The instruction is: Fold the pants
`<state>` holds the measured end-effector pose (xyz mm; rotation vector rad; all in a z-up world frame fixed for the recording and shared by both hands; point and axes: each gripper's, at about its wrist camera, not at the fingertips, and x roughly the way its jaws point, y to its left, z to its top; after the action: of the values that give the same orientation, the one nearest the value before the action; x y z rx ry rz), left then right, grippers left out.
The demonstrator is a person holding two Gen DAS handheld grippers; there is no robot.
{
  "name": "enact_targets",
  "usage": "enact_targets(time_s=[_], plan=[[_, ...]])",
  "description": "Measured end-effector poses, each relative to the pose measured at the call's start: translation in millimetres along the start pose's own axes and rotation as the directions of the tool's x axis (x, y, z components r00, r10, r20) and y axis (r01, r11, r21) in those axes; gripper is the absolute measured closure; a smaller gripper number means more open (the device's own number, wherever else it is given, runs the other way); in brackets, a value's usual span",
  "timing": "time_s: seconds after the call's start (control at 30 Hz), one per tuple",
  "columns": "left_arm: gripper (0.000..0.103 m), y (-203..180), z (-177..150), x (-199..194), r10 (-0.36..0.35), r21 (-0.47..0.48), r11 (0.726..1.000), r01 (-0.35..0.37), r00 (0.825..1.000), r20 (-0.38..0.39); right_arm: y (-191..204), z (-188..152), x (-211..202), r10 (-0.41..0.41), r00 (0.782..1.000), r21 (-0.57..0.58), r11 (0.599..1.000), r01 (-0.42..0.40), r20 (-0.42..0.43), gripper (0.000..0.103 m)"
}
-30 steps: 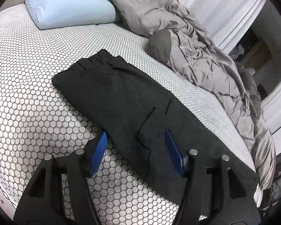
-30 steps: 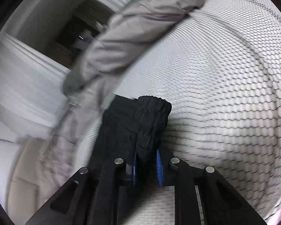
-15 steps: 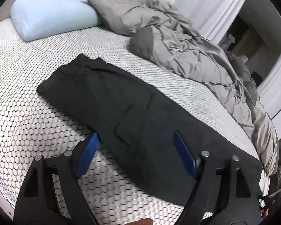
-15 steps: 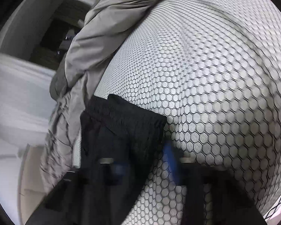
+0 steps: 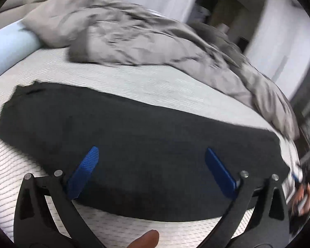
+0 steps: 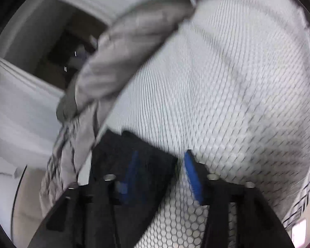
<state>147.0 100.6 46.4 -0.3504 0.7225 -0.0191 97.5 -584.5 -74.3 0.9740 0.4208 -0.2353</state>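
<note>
Black pants lie flat as one long strip across the bed sheet. My left gripper hovers over their near edge, jaws opening wide, blue pads apart with nothing pressed between them. In the right wrist view the ribbed end of the pants rests on the sheet near the bed's corner. My right gripper is just behind it, jaws opening; the cloth sits by the left pad but is not pinched. Both views are blurred.
A crumpled grey duvet runs along the far side of the bed, duvet hanging over the edge by the pants' end. A light blue pillow lies at far left. A hand shows at far right, a fingertip at the bottom.
The left gripper spread wider and swung right along the pants, rolling as it went. The right gripper let go of the pants' ribbed end, opened, and drew back a little.
</note>
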Motion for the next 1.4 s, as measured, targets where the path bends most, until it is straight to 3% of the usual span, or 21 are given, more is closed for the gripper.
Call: enact_targets(time_s=[0.1,0.2,0.37,0.5,0.6,0.9,1.0,1.1,1.2,1.27,1.33,1.4], plan=[[0.001,-45.8,-5.5,24.0,-0.064,0.078,0.994,0.07,0.995,-0.071,7.9,0.3,0.0,0.022,1.0,-0.029,0.999,-0.022,-0.009,0.047],[0.001,-76.4,-18.7,48.4,-0.12,0.108,0.985,0.138,0.98,-0.157,22.4,-4.4,7.6,0.04,0.998,-0.104,0.994,-0.045,-0.055,0.043],[0.001,-104.2,-46.9,75.6,-0.111,0.155,0.976,0.153,0.962,-0.251,47.6,-12.0,23.5,0.013,0.996,-0.24,0.97,-0.034,-0.089,0.036],[0.001,-100.6,-56.4,82.5,-0.052,0.2,0.974,0.103,0.968,-0.245,62.9,-23.0,37.0,-0.009,0.99,-0.391,0.919,-0.047,-0.14,0.034],[0.001,-95.2,-59.8,85.5,-0.047,0.202,0.974,0.1,0.966,-0.256,75.4,-28.2,45.2,-0.028,0.987,-0.466,0.883,-0.05,-0.16,0.034],[0.001,-89.8,-61.3,93.9,-0.015,0.233,0.969,0.08,0.963,-0.27,125.5,3.9,113.7,-0.099,0.958,-0.576,0.814,-0.077,-0.269,0.033],[0.001,-92.8,-62.6,95.5,-0.009,0.246,0.966,0.078,0.962,-0.272,138.7,11.7,145.4,-0.129,0.935,-0.591,0.801,-0.1,-0.332,0.033],[0.001,-94.4,-63.7,96.5,-0.006,0.254,0.964,0.078,0.963,-0.271,151.5,5.3,168.7,-0.188,0.921,-0.672,0.734,-0.1,-0.342,0.033],[0.001,-94.6,-64.2,97.0,-0.005,0.254,0.964,0.077,0.962,-0.272,160.5,-9.8,177.4,-0.252,0.913,-0.773,0.627,-0.099,-0.322,0.033],[0.001,-94.1,-64.4,97.4,-0.007,0.253,0.964,0.079,0.962,-0.272,163.7,-21.6,180.0,-0.286,0.91,-0.826,0.554,-0.099,-0.301,0.048],[0.001,-93.9,-64.7,97.3,-0.009,0.253,0.964,0.08,0.962,-0.273,165.0,-28.6,181.4,-0.302,0.907,-0.846,0.525,-0.098,-0.293,0.062],[0.001,-94.6,-65.8,95.7,-0.01,0.251,0.965,0.081,0.962,-0.271,170.4,-33.6,175.4,-0.285,0.927,-0.869,0.489,-0.077,-0.243,0.067]])
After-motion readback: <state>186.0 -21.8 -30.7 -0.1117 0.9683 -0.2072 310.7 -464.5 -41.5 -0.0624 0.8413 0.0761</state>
